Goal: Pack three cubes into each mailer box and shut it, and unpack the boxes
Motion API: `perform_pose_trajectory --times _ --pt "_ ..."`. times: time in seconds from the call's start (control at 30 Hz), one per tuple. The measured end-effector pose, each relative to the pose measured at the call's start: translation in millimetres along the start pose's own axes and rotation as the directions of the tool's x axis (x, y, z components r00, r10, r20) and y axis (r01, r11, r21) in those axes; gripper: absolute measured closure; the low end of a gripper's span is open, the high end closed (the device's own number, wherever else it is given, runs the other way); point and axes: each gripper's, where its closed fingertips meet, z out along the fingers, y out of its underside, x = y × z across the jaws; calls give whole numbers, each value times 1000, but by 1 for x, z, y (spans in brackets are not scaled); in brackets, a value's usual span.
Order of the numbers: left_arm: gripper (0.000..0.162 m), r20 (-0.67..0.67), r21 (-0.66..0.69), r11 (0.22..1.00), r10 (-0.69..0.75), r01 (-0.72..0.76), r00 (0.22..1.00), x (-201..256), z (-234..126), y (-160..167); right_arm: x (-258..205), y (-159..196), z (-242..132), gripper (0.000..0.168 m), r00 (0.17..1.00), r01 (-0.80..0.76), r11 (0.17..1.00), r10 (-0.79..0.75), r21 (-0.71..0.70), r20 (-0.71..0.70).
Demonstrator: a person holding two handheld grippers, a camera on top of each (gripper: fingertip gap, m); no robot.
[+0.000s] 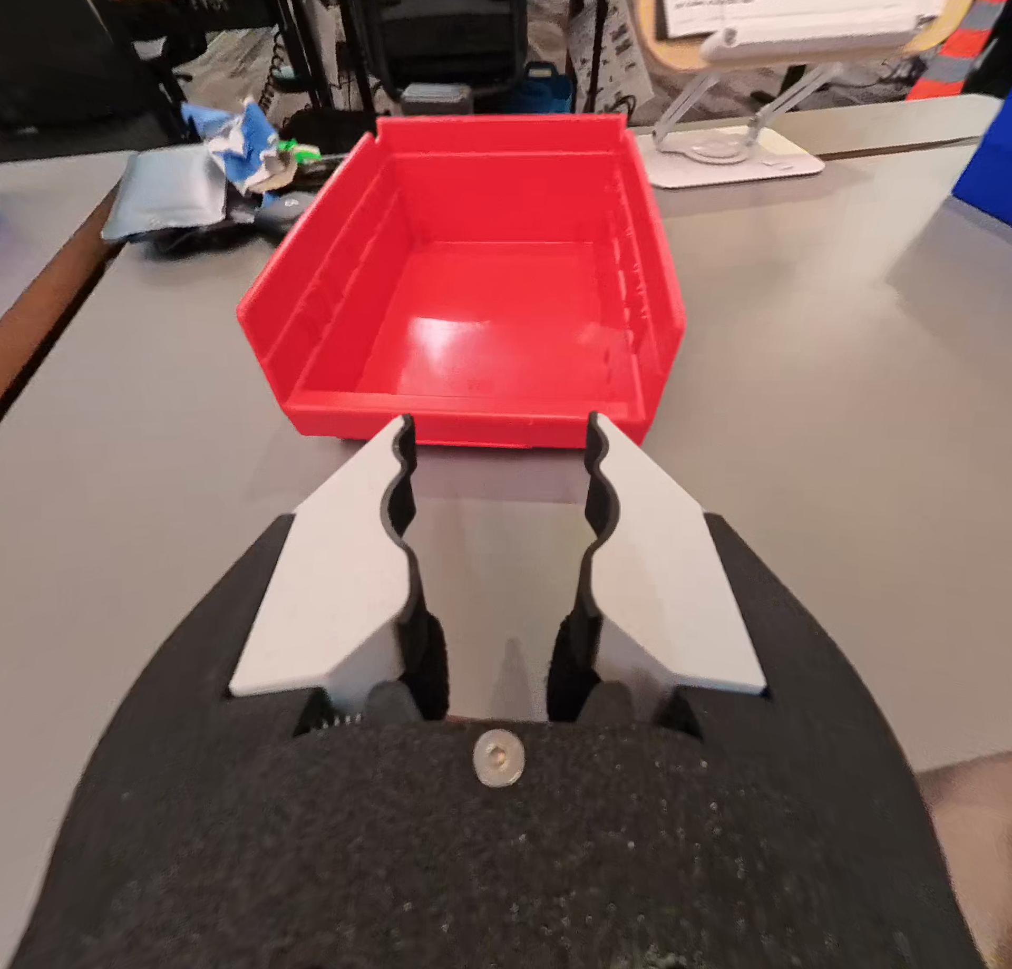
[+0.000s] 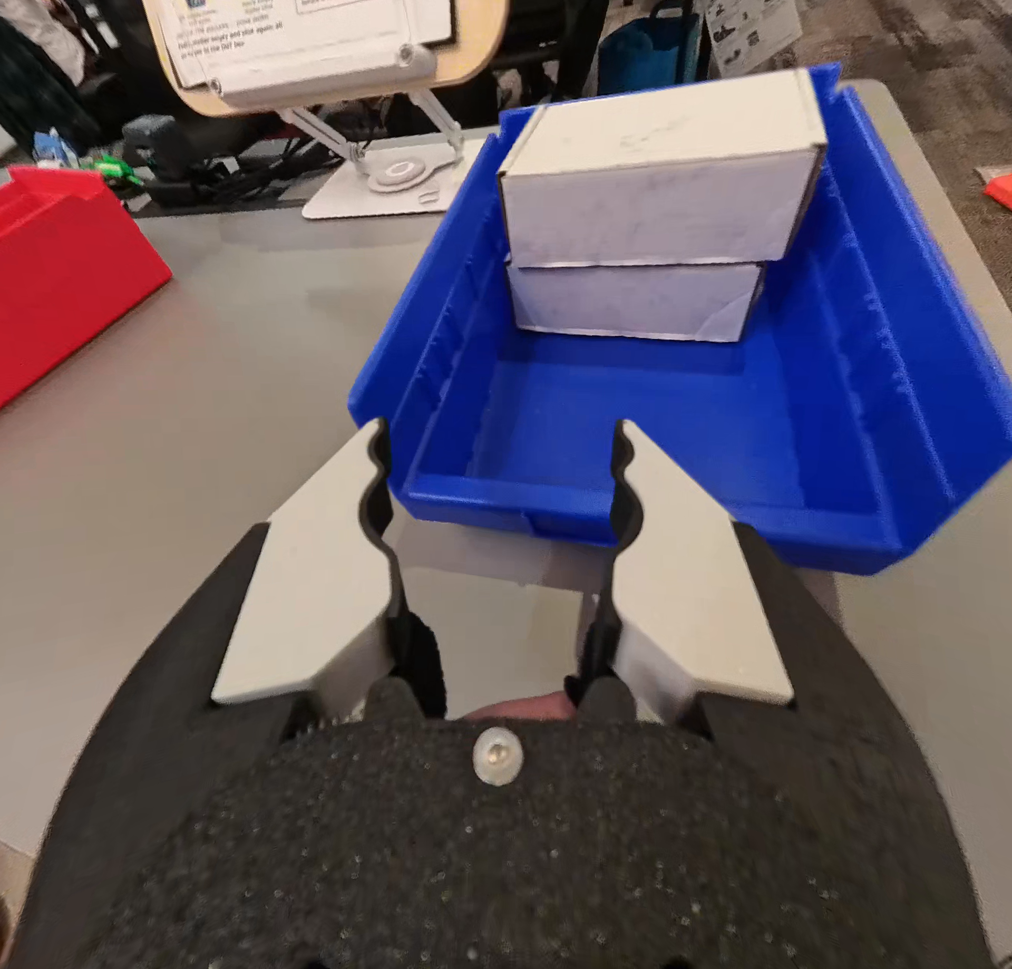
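In the right wrist view a blue bin (image 2: 903, 340) stands on the grey table and holds two shut white mailer boxes, the upper box (image 2: 657, 176) stacked on the lower box (image 2: 630, 302) at the bin's far end. My right gripper (image 2: 501, 428) is open and empty, its tips just above the bin's near rim. In the left wrist view a red bin (image 1: 306, 307) stands empty on the table. My left gripper (image 1: 499, 422) is open and empty, just short of its near lip. No cubes show.
The red bin's corner also shows at the left of the right wrist view (image 2: 71, 263). A white stand with an instruction sheet (image 1: 734, 159) stands behind the bins. Crumpled blue and grey bags (image 1: 219, 176) lie at the far left. Grey table (image 1: 164, 395) lies around both bins. Across from one pair of fingers to the other is roughly 60 cm.
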Motion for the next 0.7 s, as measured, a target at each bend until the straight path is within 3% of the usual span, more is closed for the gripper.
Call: perform_pose_trajectory --times 0.13,0.47,0.6,0.7 --pt "102 12 -64 998 -14 15 1000 -7 16 13 10 9 -4 91 998 -67 998 67 -21 -6" --pt "96 4 -31 999 -8 8 1000 5 30 -2 26 26 -18 94 995 19 997 -26 -75 -92" --pt "87 41 23 1000 2 -3 999 2 29 -16 33 22 -27 94 994 0 999 -5 -42 -113" --pt "84 55 117 990 75 -81 996 21 19 -45 31 16 -36 94 993 -19 1000 17 -17 -119"
